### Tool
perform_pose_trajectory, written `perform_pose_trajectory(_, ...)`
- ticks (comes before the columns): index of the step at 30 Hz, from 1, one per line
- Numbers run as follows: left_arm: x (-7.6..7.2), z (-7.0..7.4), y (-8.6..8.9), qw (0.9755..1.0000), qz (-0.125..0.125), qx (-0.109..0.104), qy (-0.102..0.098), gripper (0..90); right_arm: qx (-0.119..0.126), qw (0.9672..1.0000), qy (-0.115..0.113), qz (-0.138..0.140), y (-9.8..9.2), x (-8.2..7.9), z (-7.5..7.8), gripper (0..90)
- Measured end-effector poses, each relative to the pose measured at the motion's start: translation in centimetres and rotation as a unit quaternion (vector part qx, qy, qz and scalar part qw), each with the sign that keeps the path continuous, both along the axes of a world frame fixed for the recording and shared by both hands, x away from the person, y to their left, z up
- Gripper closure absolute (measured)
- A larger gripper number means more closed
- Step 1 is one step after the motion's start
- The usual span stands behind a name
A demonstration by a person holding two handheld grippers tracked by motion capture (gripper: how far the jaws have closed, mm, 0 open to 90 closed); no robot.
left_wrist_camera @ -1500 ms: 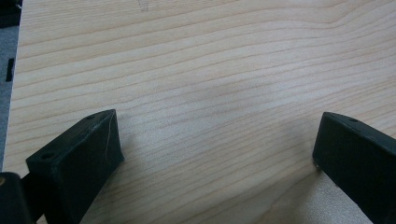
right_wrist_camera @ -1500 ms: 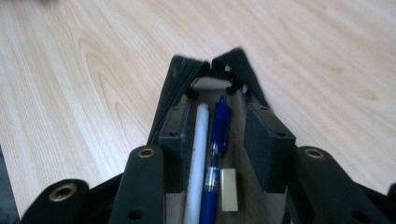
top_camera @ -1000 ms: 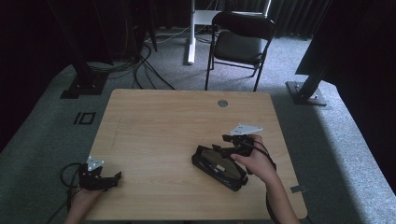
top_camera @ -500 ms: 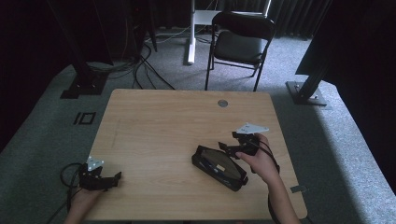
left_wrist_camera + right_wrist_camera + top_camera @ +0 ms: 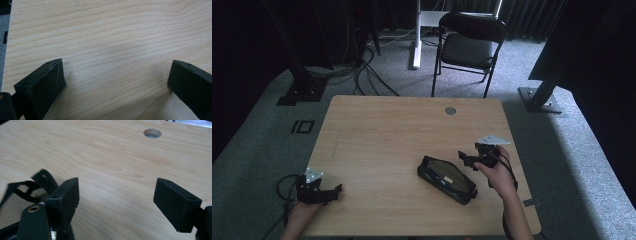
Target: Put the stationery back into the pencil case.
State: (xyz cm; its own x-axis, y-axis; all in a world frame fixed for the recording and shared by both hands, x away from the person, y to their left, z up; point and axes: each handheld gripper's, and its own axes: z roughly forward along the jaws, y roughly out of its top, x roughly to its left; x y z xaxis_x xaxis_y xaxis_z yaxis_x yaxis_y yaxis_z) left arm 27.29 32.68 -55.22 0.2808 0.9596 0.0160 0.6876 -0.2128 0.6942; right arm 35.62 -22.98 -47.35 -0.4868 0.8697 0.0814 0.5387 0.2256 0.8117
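Right gripper, jaws just opened wide and empty, sits beside the flat black zip pouch. Left gripper gapes idle. Likely next: re-grip the pouch's strap.

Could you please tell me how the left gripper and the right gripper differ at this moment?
The left gripper lies at the table's near left corner, far from the black pouch; the right gripper sits just beside the pouch's far end. The right gripper's jaws have just been opening, with nothing between them. Both stand open over bare wood.
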Motion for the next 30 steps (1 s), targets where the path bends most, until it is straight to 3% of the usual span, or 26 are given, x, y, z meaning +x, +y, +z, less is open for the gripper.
perform_pose_trajectory(11, 0.0, 0.0, 0.0, 1.0, 0.0, 0.0, 0.0, 1.4, -0.008, 0.9976, 0.002, -0.068, -2.7, -0.4, -2.1, 17.2)
perform_pose_trajectory(17, 0.0, 0.0, 0.0, 1.0, 0.0, 0.0, 0.0, 1.4, -0.019, 0.9946, 0.02, -0.1, -4.2, -0.9, -3.7, 17.2)
perform_pose_trajectory(30, 0.0, 0.0, 0.0, 1.0, 0.0, 0.001, 0.0, 1.4, -0.023, 0.9897, 0.041, -0.135, -6.1, -2.6, -6.1, 17.2)
